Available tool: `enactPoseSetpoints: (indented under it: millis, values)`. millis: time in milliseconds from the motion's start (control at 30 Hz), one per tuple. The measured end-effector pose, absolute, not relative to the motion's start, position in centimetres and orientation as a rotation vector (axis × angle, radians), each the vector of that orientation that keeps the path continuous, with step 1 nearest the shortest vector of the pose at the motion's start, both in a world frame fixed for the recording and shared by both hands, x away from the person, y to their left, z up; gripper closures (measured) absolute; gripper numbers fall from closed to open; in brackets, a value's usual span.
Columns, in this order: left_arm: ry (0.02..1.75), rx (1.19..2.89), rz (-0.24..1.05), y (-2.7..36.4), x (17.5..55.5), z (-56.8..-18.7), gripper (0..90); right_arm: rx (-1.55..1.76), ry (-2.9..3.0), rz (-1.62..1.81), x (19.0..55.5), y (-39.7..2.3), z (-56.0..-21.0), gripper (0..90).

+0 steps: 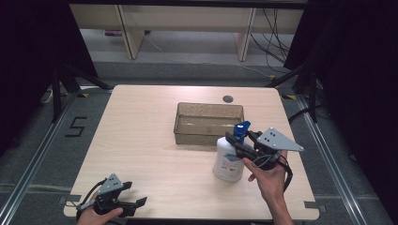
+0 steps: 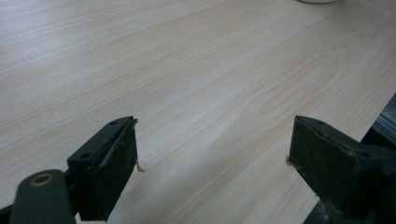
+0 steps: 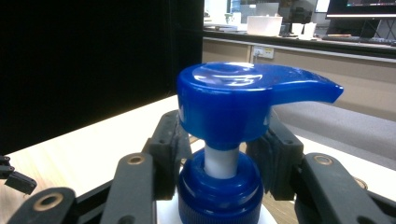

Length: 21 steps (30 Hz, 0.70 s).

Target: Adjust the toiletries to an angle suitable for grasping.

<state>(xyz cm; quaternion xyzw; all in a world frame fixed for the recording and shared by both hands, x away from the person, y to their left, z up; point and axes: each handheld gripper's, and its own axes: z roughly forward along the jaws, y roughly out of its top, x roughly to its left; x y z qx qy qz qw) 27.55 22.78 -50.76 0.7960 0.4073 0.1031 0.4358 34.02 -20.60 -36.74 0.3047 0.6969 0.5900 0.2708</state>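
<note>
Your bench (image 2: 196, 84) is pale wood-grain laminate, smooth and faintly sheened. The pump head (image 3: 243, 100) is glossy blue plastic. Your tongs' pads (image 2: 122, 163) look matt black, scuffed and frayed.

One bottle (image 1: 228, 161), one bin (image 1: 208, 123)

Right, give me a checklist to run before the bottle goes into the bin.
1. Right hand-held gripper closed around the bottle neck, under the pump: ok.
2. Bottle upright: ok.
3. Bottle off the table: cannot tell.
4. Bin empty, opening up: ok.
5. Way from bottle to bin free: ok, bin sits just behind it.
6. Left hand-held gripper out of the way: ok, open at the near left edge, holding nothing.
</note>
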Motion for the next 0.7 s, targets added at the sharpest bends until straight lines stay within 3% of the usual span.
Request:
enactPoseSetpoints:
  millis: [700]
  values:
    - [1.023, 1.983, 0.247, 22.65, 27.84, -50.85, 14.8, 0.807, 1.828, 1.624, 33.84, -20.61, -36.69, 64.2]
